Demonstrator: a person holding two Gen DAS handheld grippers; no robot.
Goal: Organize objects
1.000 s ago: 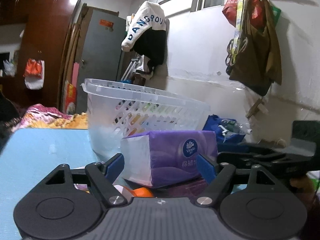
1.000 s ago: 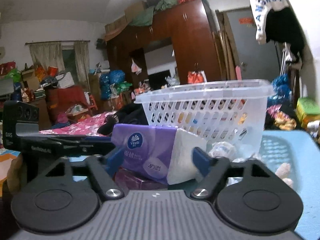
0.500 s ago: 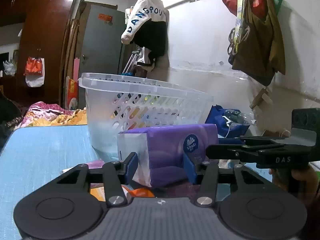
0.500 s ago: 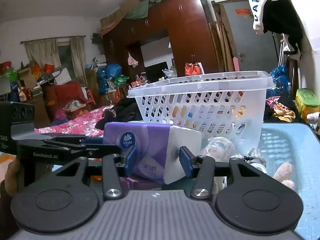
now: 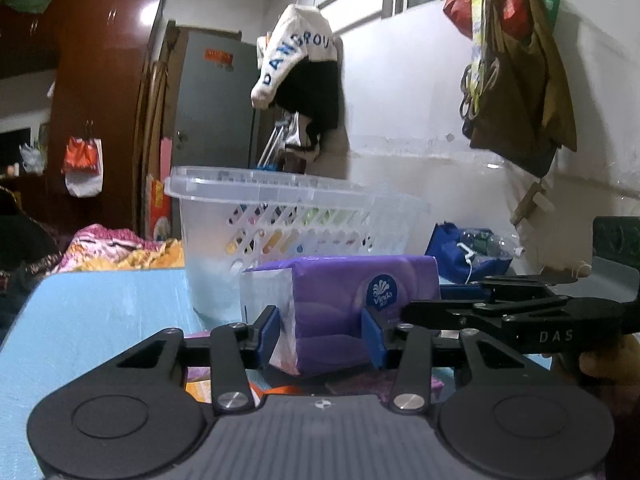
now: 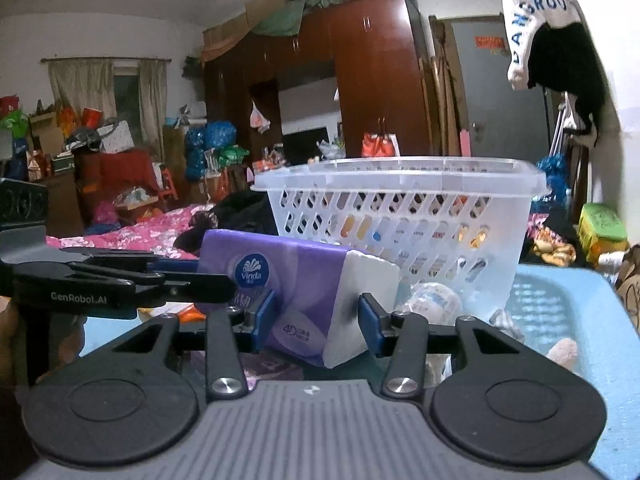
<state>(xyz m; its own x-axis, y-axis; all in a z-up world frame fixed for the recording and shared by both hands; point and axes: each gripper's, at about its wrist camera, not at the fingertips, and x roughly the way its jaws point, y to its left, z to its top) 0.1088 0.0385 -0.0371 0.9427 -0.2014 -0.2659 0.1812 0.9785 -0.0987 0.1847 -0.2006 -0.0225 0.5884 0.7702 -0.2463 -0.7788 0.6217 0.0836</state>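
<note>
Left gripper [image 5: 321,338] clamped on one end of the tissue pack [image 5: 352,304], blue pads [image 5: 269,334] pressed into its wrapper; a second ago spread wide on either side, by half a second ago drawn in, now pinching. Right gripper [image 6: 316,322] clamped likewise on the other end of the same pack [image 6: 296,296], pads [image 6: 369,330] biting the white face and the purple side; also wide apart a second ago. Pack held between both tools, in front of the basket [image 5: 288,216], just below its rim, above the clutter on the blue table [image 5: 100,308]. Pack tilted in the right view, white end lower. Pack higher against the basket wall than half a second ago in the left view. Each tool visible in the other's camera: right one at the right edge of the left view [image 5: 516,320], left one at the left edge of the right view [image 6: 112,280], both reaching in to the pack from opposite sides. Basket [image 6: 400,216] on the table, coloured items dimly seen through its slots. Small wrapped roll [image 6: 434,300] and other bits beside the basket base, too blurred to name.
</note>
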